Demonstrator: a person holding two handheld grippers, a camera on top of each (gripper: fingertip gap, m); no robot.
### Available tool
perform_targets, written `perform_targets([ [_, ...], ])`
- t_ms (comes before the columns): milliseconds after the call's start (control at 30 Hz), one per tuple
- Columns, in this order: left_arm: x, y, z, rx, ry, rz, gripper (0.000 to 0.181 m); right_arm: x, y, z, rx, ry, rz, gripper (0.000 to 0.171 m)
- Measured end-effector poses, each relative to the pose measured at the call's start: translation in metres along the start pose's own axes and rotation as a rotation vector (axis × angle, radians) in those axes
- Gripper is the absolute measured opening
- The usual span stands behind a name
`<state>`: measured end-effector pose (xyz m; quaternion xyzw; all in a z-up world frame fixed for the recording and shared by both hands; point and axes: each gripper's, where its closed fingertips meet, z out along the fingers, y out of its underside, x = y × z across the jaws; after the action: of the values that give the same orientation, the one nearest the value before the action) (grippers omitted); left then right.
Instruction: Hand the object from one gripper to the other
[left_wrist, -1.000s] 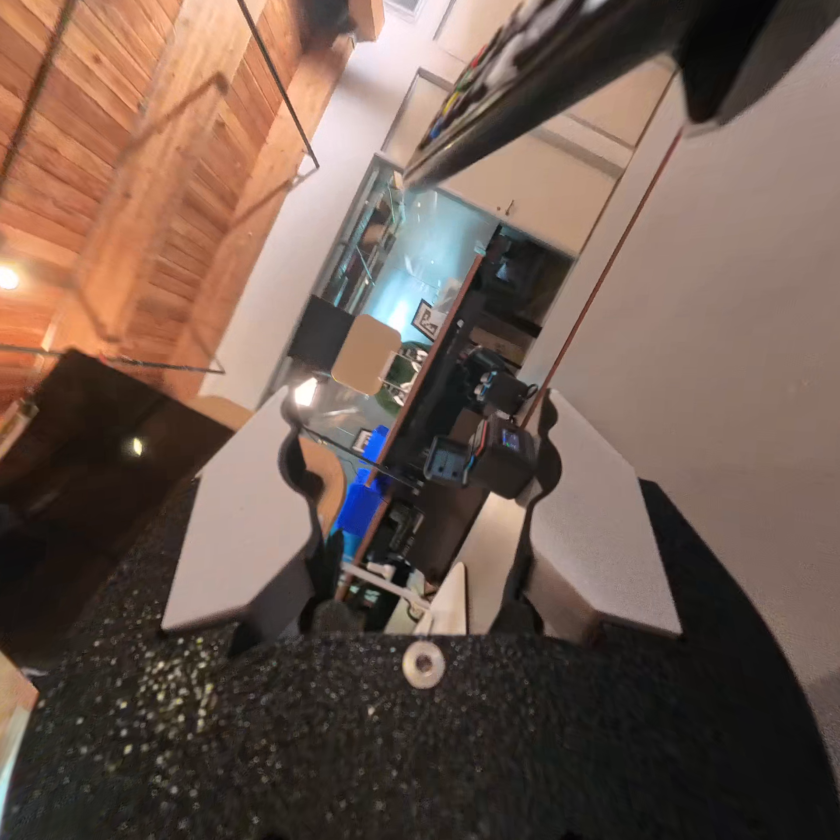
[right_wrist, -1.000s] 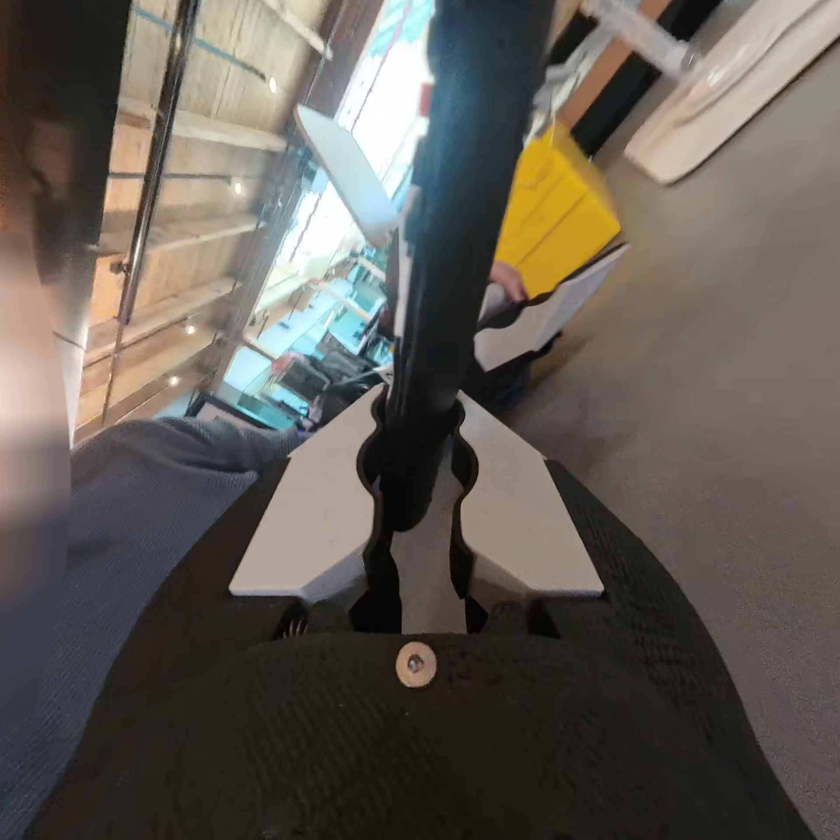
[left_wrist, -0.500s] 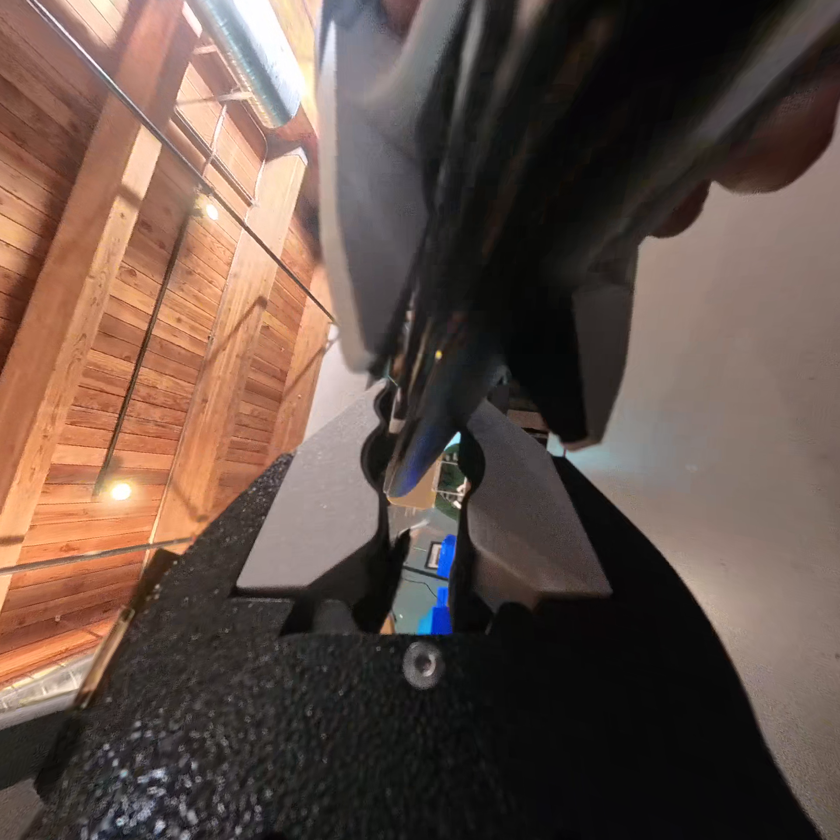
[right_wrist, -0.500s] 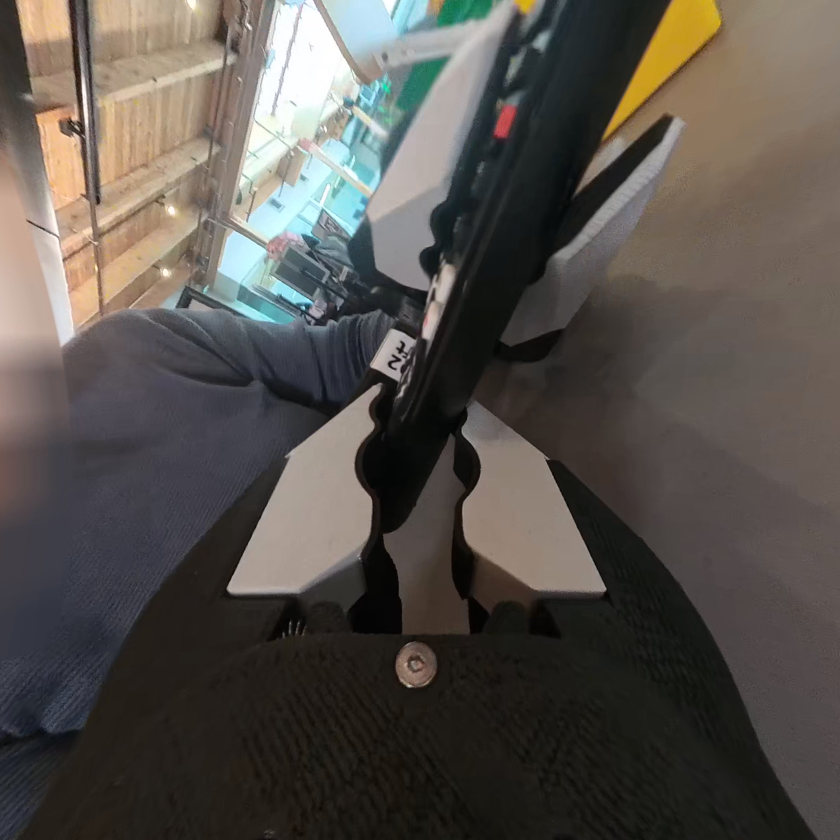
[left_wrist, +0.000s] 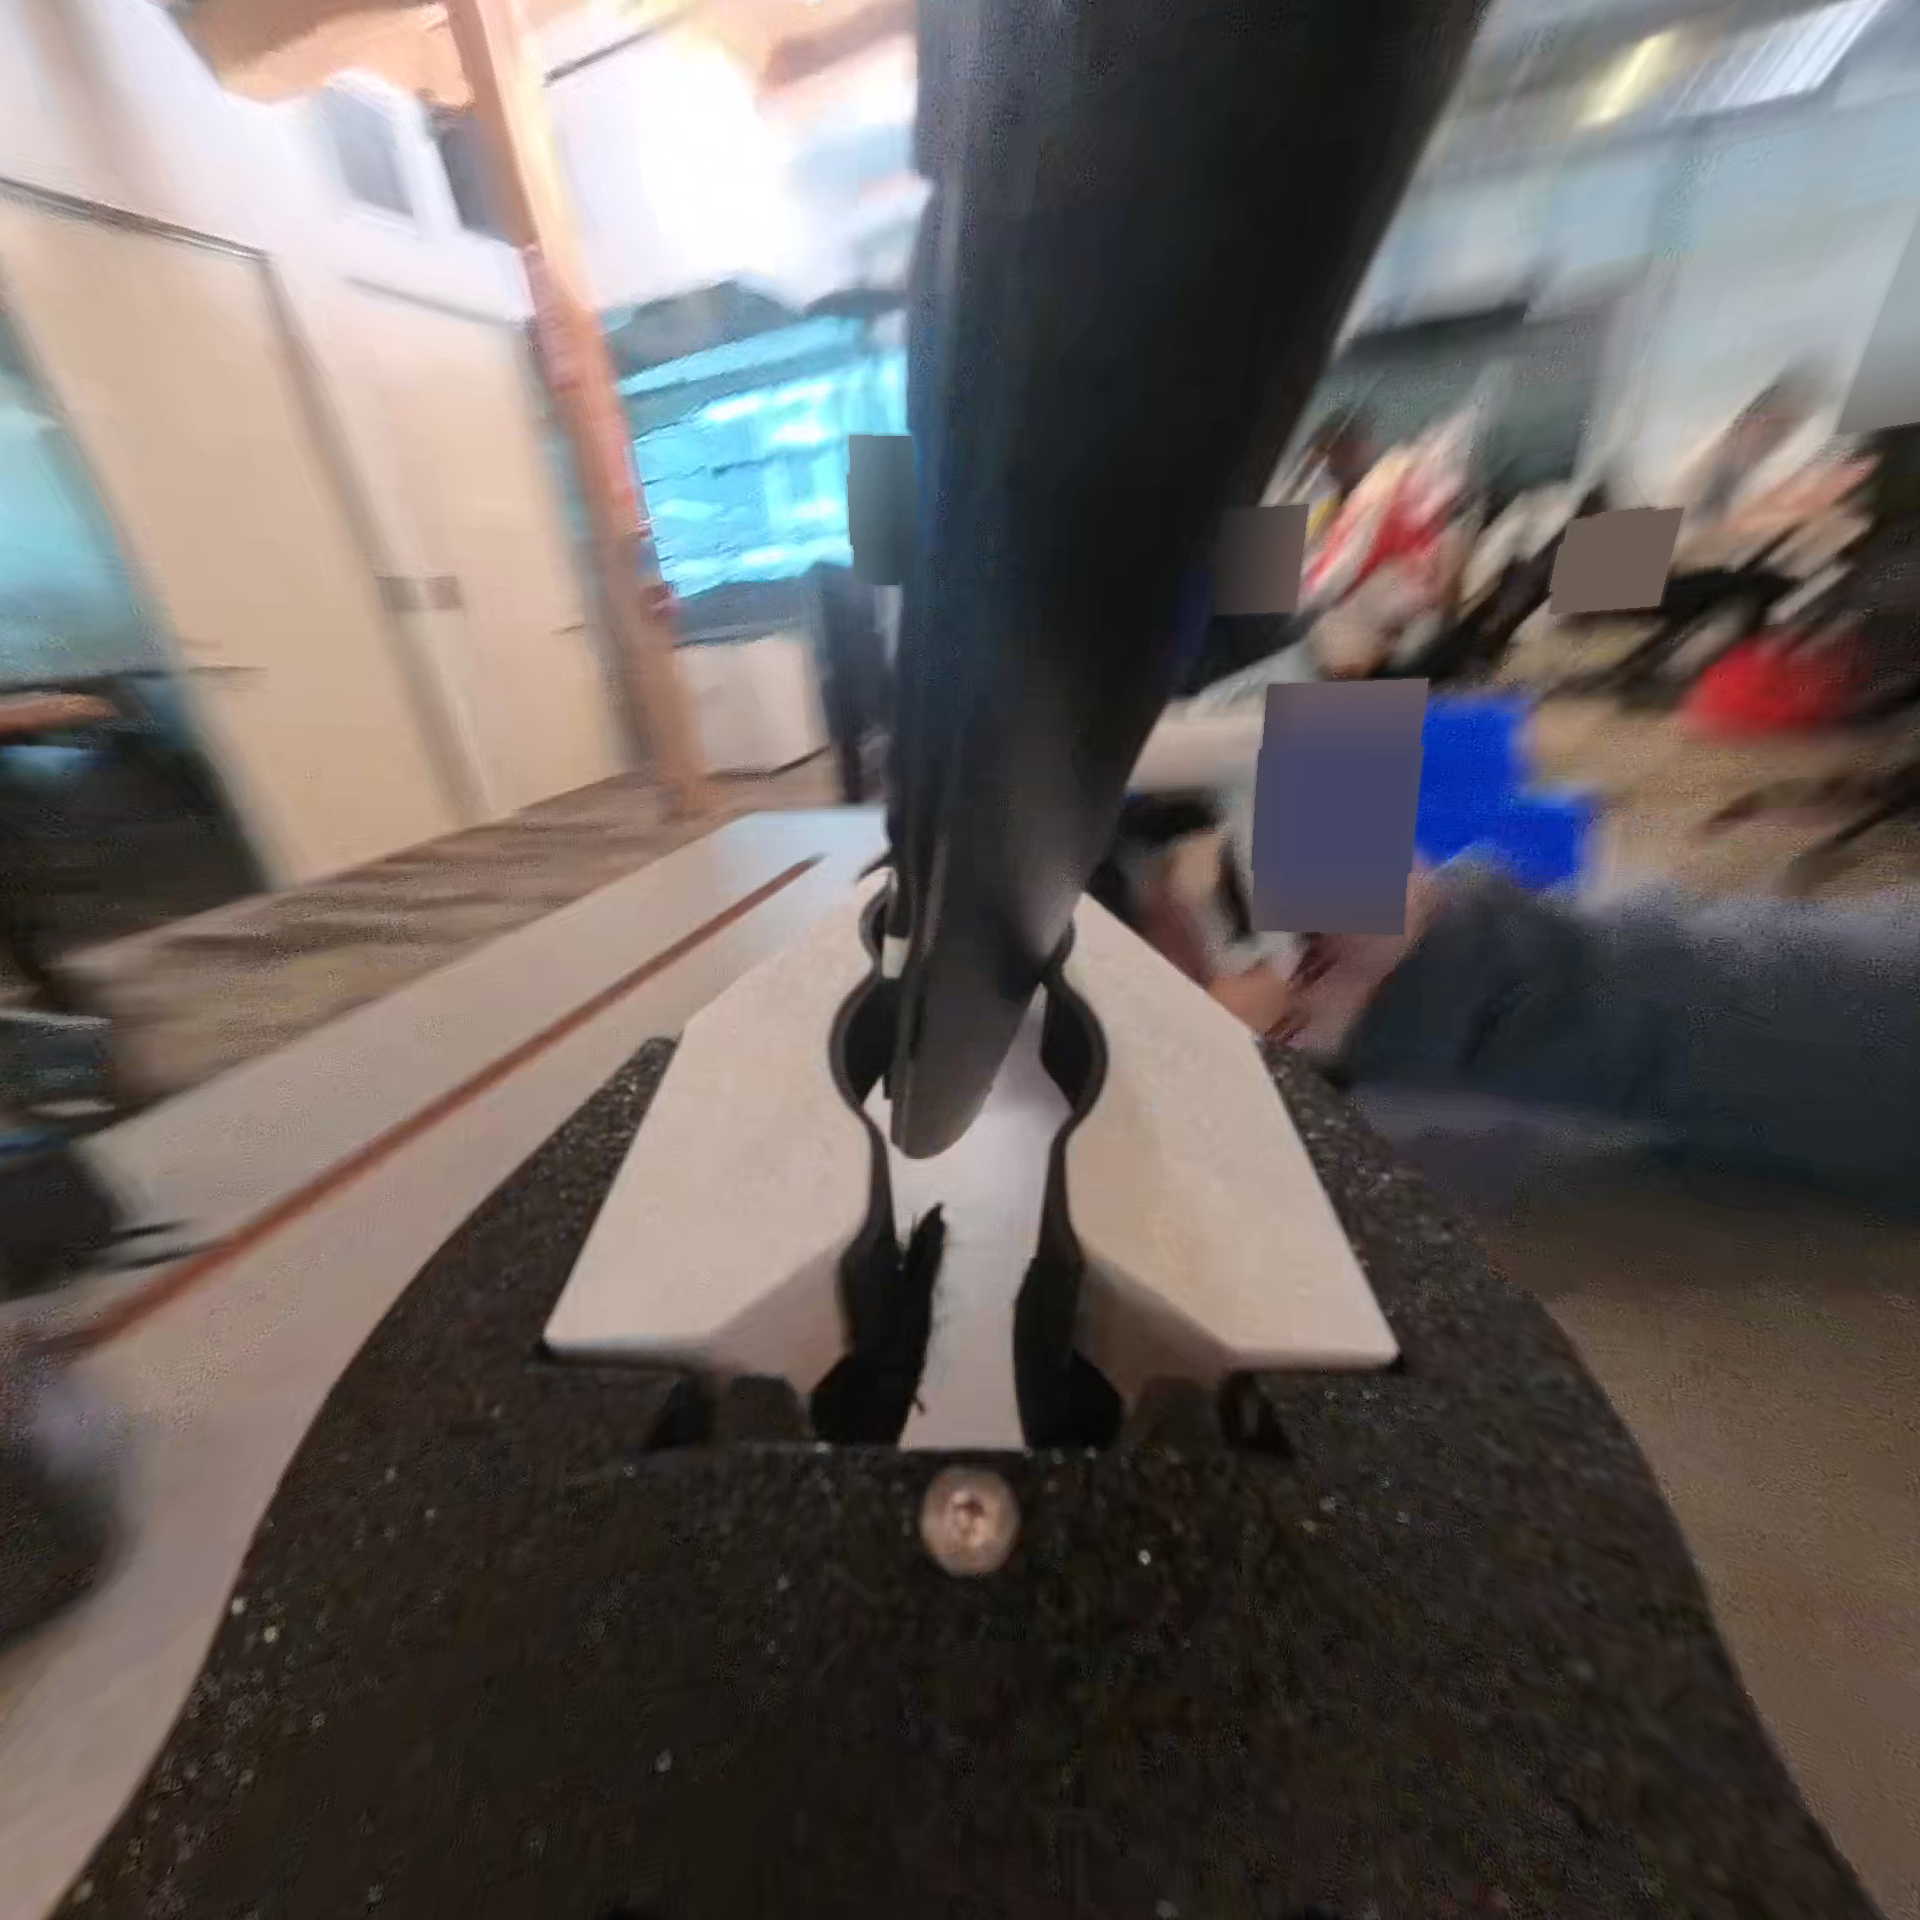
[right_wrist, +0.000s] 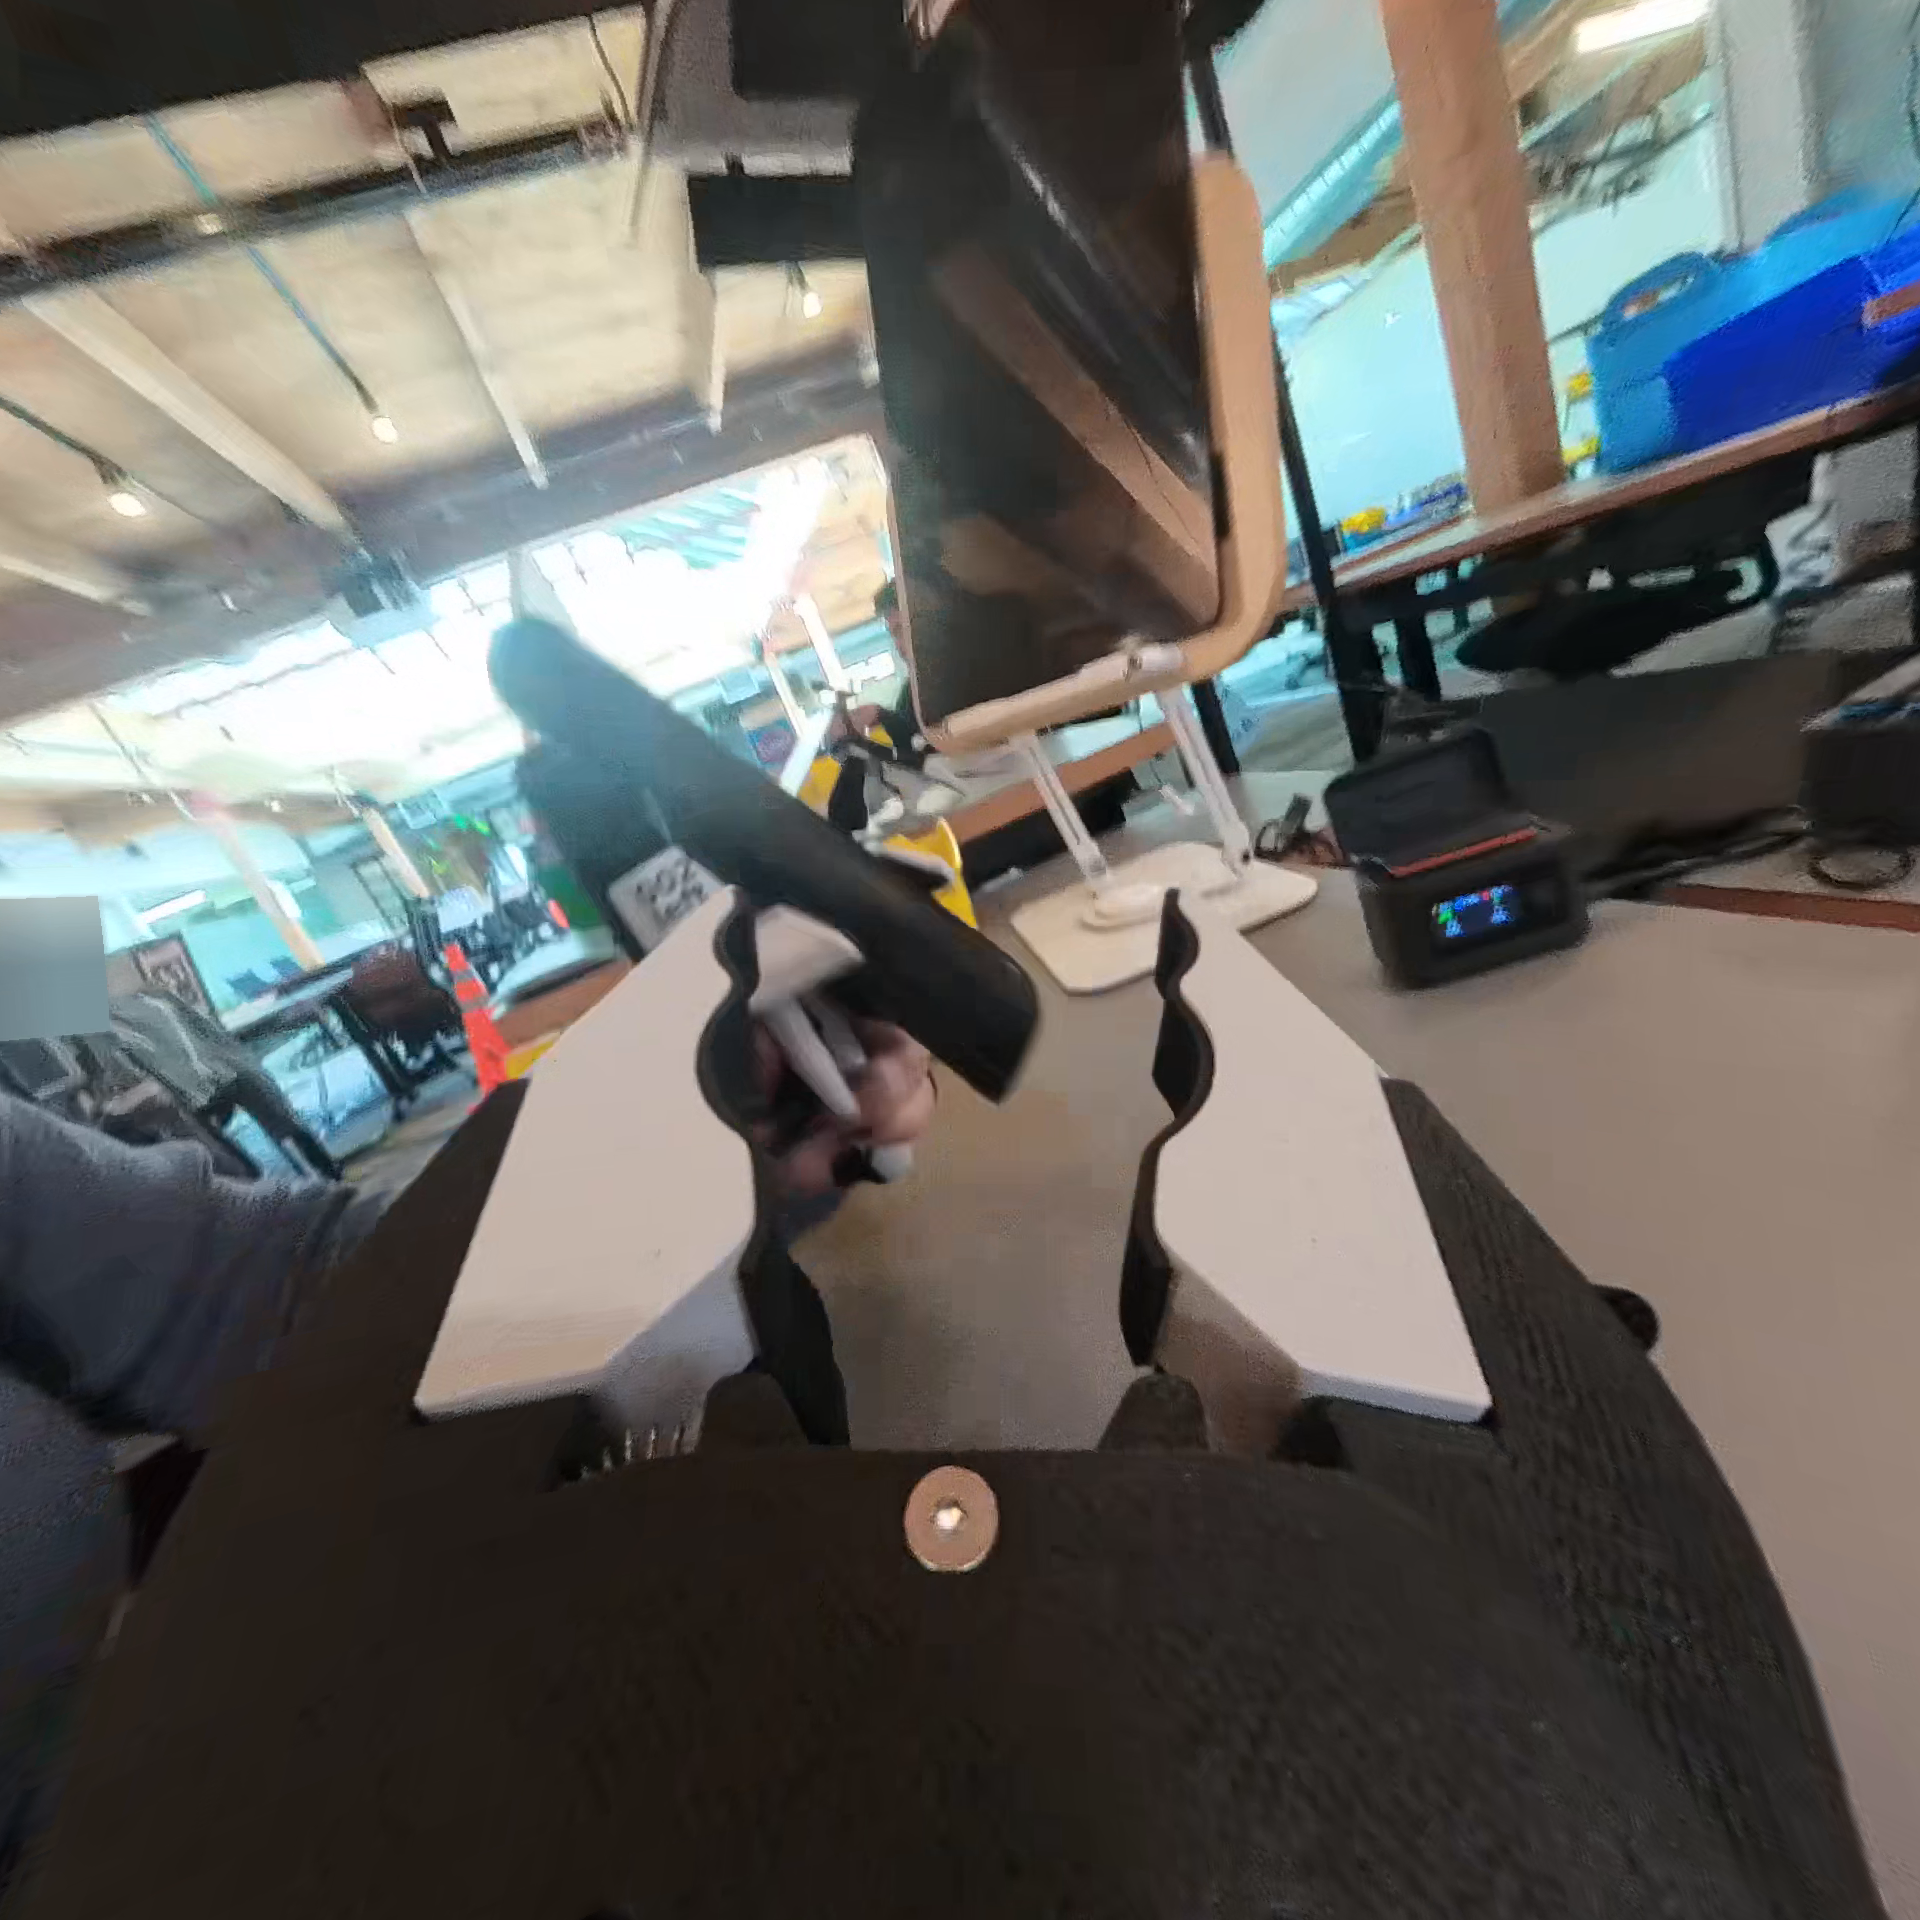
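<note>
Now left claw (left_wrist: 971, 987) tight around black remote (left_wrist: 1049, 540); right claw (right_wrist: 956, 1039) wide, level, empty

Overall light: bright, mixed daylight and indoor lamps.
Light sources, right wrist view: blown-out window area (right_wrist: 665, 582) at centre left; small ceiling spot lamps (right_wrist: 382, 426) on the beams.
Light sources, left wrist view: overexposed white patch (left_wrist: 727, 135) at top; cyan glow behind the dark held object (left_wrist: 1081, 436).
Shadows: soft, faint on the grey table (right_wrist: 1621, 1039); dark underside of the tilted panel (right_wrist: 1039, 364).
Blur, left wrist view: heavy motion smear across the whole background, worst at right; left gripper (left_wrist: 971, 935) fairly sharp.
Blur, right wrist view: held object and ceiling smeared; right gripper (right_wrist: 961, 935) crisp.
Distortion: wide-angle bending of lines towards the edges in both views.
Patches: flat mosaic rectangles laid over parts of the background.
</note>
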<state>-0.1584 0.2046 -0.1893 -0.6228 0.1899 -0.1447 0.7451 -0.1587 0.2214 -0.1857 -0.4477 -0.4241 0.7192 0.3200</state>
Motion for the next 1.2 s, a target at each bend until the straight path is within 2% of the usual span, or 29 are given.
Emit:
perform_targets([
  [67,0.009,-0.015,-0.002,0.107,0.119,-0.181,0.022,-0.005,0.009,0.006,-0.031,-0.030,0.019,0.072],
  [167,0.016,-0.025,-0.004,0.199,0.232,-0.351,0.022,-0.021,0.020,0.013,-0.045,-0.122,0.049,0.046],
  [267,0.017,-0.025,-0.004,0.221,0.288,-0.450,0.022,-0.037,0.022,0.016,-0.029,-0.206,0.067,0.024],
  [400,0.014,-0.025,-0.001,0.229,0.307,-0.555,0.023,-0.037,0.022,0.017,-0.025,-0.178,0.006,0.021],
  [500,0.002,-0.020,0.000,0.234,0.257,-0.640,0.041,-0.030,0.018,0.016,-0.021,-0.073,-0.168,0.020],
  [567,-0.013,-0.025,-0.007,0.311,0.226,-0.710,0.054,-0.025,0.018,0.016,-0.032,0.036,-0.389,0.020],
  [633,-0.030,-0.031,-0.018,0.403,0.215,-0.806,0.063,-0.025,0.020,0.016,-0.066,0.141,-0.710,0.020],
  [733,-0.047,-0.028,-0.027,0.455,0.187,-0.918,0.064,-0.026,0.027,0.018,-0.176,0.324,-1.393,0.020],
  [800,-0.055,-0.019,-0.026,0.440,0.138,-0.977,0.060,-0.023,0.037,0.021,-0.281,0.438,-1.871,0.021],
  [833,-0.059,-0.014,-0.025,0.434,0.114,-1.013,0.054,-0.022,0.042,0.023,-0.317,0.469,-2.035,0.020],
  [867,-0.064,-0.008,-0.025,0.429,0.080,-1.053,0.038,-0.022,0.046,0.026,-0.333,0.477,-2.110,0.020],
  [933,-0.070,-0.001,-0.027,0.439,0.065,-1.103,0.031,-0.018,0.050,0.029,-0.337,0.473,-2.069,0.021],
  [1000,-0.071,-0.001,-0.031,0.471,0.079,-1.102,0.020,-0.019,0.058,0.029,-0.315,0.381,-1.788,0.030],
  [1067,-0.073,-0.006,-0.036,0.517,0.083,-1.069,0.018,-0.025,0.054,0.031,-0.234,0.292,-1.322,0.052],
  [1133,-0.072,-0.013,-0.039,0.542,0.099,-1.021,0.018,-0.024,0.046,0.035,-0.179,0.233,-0.795,0.065],
  [1200,-0.069,-0.020,-0.042,0.580,0.110,-0.964,0.019,-0.018,0.041,0.037,-0.114,0.188,-0.312,0.071],
])
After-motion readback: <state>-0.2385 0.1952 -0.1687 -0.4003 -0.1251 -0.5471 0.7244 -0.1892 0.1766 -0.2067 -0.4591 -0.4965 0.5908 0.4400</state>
